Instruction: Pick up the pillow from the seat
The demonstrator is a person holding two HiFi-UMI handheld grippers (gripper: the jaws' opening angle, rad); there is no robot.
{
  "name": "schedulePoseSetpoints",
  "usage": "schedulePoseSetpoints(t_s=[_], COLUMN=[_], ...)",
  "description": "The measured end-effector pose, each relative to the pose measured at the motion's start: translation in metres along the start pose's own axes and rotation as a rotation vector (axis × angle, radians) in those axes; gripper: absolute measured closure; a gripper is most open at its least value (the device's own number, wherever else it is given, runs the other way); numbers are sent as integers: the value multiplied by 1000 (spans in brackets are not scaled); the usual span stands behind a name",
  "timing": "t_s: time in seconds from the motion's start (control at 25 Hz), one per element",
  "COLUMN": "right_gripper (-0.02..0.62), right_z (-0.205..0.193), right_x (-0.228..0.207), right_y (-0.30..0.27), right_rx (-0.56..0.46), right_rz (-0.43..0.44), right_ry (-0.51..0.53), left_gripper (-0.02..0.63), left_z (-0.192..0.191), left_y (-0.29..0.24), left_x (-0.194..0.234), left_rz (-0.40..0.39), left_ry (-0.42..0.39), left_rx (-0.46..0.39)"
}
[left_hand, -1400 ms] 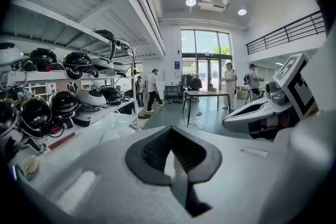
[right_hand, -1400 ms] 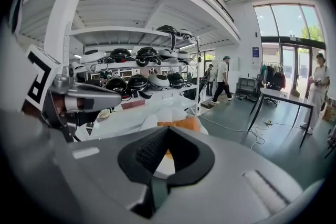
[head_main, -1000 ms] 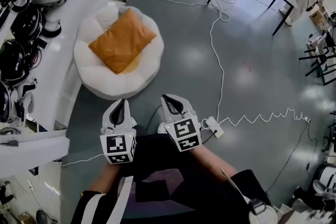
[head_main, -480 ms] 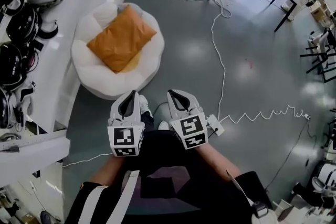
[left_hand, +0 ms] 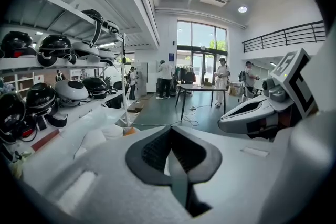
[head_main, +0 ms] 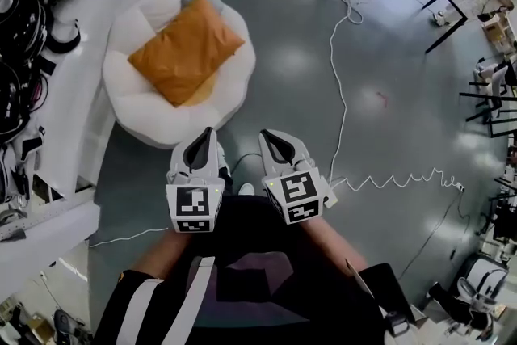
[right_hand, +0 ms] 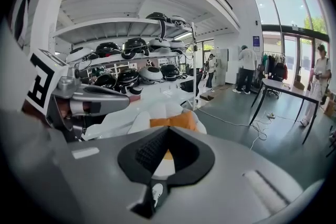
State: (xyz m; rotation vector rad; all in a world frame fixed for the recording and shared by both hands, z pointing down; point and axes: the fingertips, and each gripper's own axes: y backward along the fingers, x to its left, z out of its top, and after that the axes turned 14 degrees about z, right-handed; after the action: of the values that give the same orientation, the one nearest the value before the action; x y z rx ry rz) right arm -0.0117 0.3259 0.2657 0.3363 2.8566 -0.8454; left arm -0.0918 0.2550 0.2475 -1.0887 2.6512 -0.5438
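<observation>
Step in hand: reaching for the pillow (head_main: pixel 184 52), as judged; nothing is being touched yet.
Left gripper (head_main: pixel 203 143): jaws are being held pressed together with nothing between them; the gripper is being held just short of the seat's near edge.
Right gripper (head_main: pixel 271 143): jaws are likewise pressed together and empty; it is being held beside the left one, pointing toward the seat (head_main: pixel 129 121).
Handling advice: the jaws are to be spread before contact. The pillow is probably best taken at two opposite edges, deep enough that filling is being pinched and not cloth alone.
Pillow, place: lying across the middle of the seat, set cornerwise, one corner toward the far edge and one toward the right edge.
Pillow, look: orange, rectangular, plump, lightly creased, judged soft. A paler yellow patch is showing under its near edge.
Seat: white, round, with a padded, lobed rim, standing on the grey floor.
Hazard: a white cable (head_main: pixel 339 93) is lying on the floor, well apart from the seat.
</observation>
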Motion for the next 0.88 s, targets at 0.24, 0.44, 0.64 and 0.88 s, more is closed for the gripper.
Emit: schedulePoseSetpoints(t_s=[0.24, 0.44, 0.64, 0.88], right_gripper=[592, 592, 592, 592], right_z=[49, 75, 99, 118], right_x=[-24, -29, -34, -39], right_y=[-48, -84, -110, -136], right_rx=[1, 13, 21, 19], right_rz=[-36, -32, -14, 40], right_ry=[28, 42, 69, 103], left_gripper=[601, 601, 601, 601], left_z=[16, 33, 45, 51], left_y=[-44, -74, -93, -109], left_x=[42, 75, 100, 122], left_rz=[4, 5, 28, 87], left_ry=[25, 34, 52, 68], left_rx=[-2, -24, -41, -39])
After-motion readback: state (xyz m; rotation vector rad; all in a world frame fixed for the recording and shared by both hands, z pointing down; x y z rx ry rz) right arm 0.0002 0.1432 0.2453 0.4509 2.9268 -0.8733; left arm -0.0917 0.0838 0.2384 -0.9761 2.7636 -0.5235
